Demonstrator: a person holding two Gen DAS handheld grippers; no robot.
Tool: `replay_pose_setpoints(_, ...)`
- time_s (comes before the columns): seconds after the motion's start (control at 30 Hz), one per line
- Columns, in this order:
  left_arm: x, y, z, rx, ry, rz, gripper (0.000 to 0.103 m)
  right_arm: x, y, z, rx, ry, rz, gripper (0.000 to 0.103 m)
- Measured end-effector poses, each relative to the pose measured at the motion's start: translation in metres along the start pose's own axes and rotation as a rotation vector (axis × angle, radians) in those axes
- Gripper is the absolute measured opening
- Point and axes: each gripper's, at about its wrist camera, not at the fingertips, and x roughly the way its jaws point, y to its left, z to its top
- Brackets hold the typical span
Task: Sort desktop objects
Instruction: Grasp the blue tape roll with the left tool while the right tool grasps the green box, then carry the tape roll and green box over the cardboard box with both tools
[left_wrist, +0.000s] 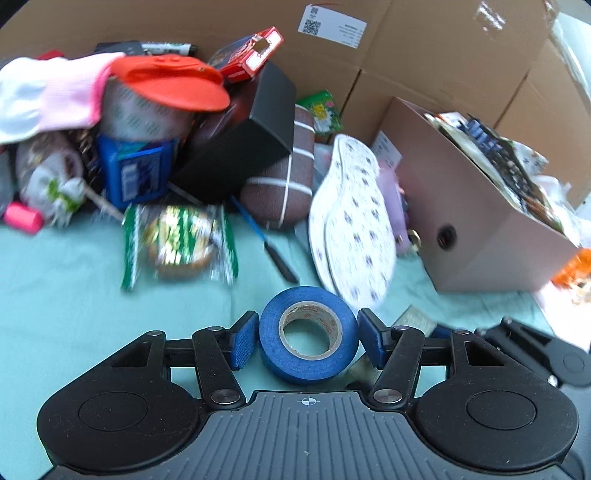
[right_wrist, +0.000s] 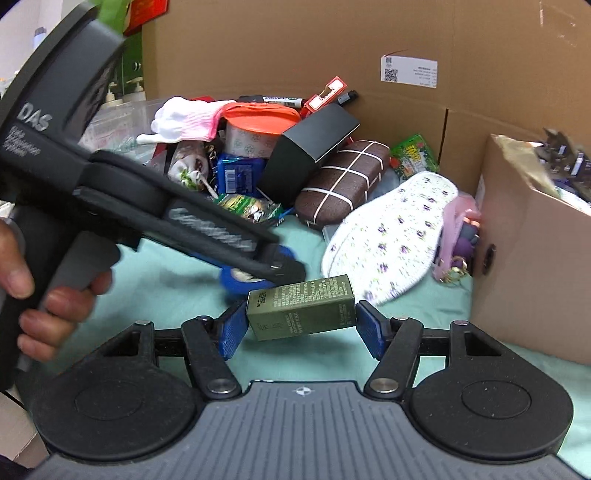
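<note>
Our left hand-held gripper (left_wrist: 307, 339) brackets the blue tape roll (left_wrist: 308, 334) at lower centre, pads beside it, while our right hand-held gripper (right_wrist: 301, 328) clamps the green box (right_wrist: 301, 307), ready for sorting into the cardboard bin (right_wrist: 532, 266) at right.

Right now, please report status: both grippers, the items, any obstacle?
Left gripper around blue tape roll, contact unclear. Right gripper shut on green box. Floral insoles lie just beyond the tape; brown box to the right.

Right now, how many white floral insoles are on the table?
2, overlapping: white floral fabric insoles leaning beside the open pinkish cardboard box, behind the blue tape roll. More may be hidden.
</note>
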Motion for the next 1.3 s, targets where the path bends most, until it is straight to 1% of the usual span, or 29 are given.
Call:
replay_pose_setpoints(0.17,-0.026,-0.002,-0.028,0.010,0.023,-0.023,0.061,-0.025,0.004,-0.019,-0.004,0.049,0.011,0.069)
replay_pose_setpoints(0.3,-0.042,-0.007,-0.046,0.041,0.036,-0.022,0.061,-0.042,0.006,-0.039,0.027,0.090,0.004,0.068)
replay_pose_setpoints(0.33,-0.044,-0.009,-0.048,0.049,0.035,-0.016,0.062,-0.045,0.005,-0.042,0.038,0.092,0.004,0.068)
replay_pose_setpoints(0.4,-0.042,-0.015,-0.050,0.077,0.031,-0.003,0.073,-0.048,0.004,-0.045,0.057,0.085,0.002,0.069)
replay_pose_setpoints(0.57,-0.037,-0.023,-0.054,0.126,0.024,0.042,0.074,-0.050,0.007,-0.047,0.050,0.067,-0.008,0.071)
replay_pose_setpoints(0.67,-0.037,-0.024,-0.055,0.140,0.025,0.041,0.073,-0.048,0.008,-0.047,0.055,0.067,-0.003,0.071)
replay_pose_setpoints(0.73,-0.037,-0.024,-0.055,0.135,0.024,0.045,0.075,-0.047,0.008,-0.049,0.058,0.070,-0.003,0.071)
replay_pose_setpoints(0.8,-0.036,-0.025,-0.055,0.141,0.019,0.053,0.077,-0.048,0.007,-0.048,0.062,0.069,-0.006,0.068)
replay_pose_setpoints(0.87,-0.034,-0.028,-0.055,0.159,0.015,0.058,0.075,-0.049,0.006,-0.049,0.067,0.069,-0.003,0.067)
replay_pose_setpoints(0.9,-0.034,-0.029,-0.054,0.168,0.009,0.065,0.061,-0.049,0.006,-0.049,0.068,0.068,-0.003,0.067)
replay_pose_setpoints(0.97,-0.035,-0.031,-0.051,0.172,0.006,0.072,0.061,-0.050,0.005,-0.048,0.079,0.067,-0.005,0.067)
replay_pose_setpoints(1.0,-0.037,-0.031,-0.049,0.166,-0.002,0.062,0.060,-0.052,0.003,-0.047,0.086,0.062,-0.004,0.067)
replay_pose_setpoints(1.1,-0.048,-0.038,-0.038,0.155,-0.042,-0.001,0.060,-0.062,-0.006,-0.039,0.093,0.023,-0.022,0.067)
replay_pose_setpoints(1.2,-0.061,-0.057,-0.019,0.190,-0.104,-0.057,0.060,-0.076,-0.019,-0.026,0.094,-0.034,-0.054,0.067)
replay_pose_setpoints(1.3,-0.068,-0.082,0.009,0.235,-0.161,-0.119,0.060,-0.092,-0.035,-0.011,0.079,-0.100,-0.103,0.067)
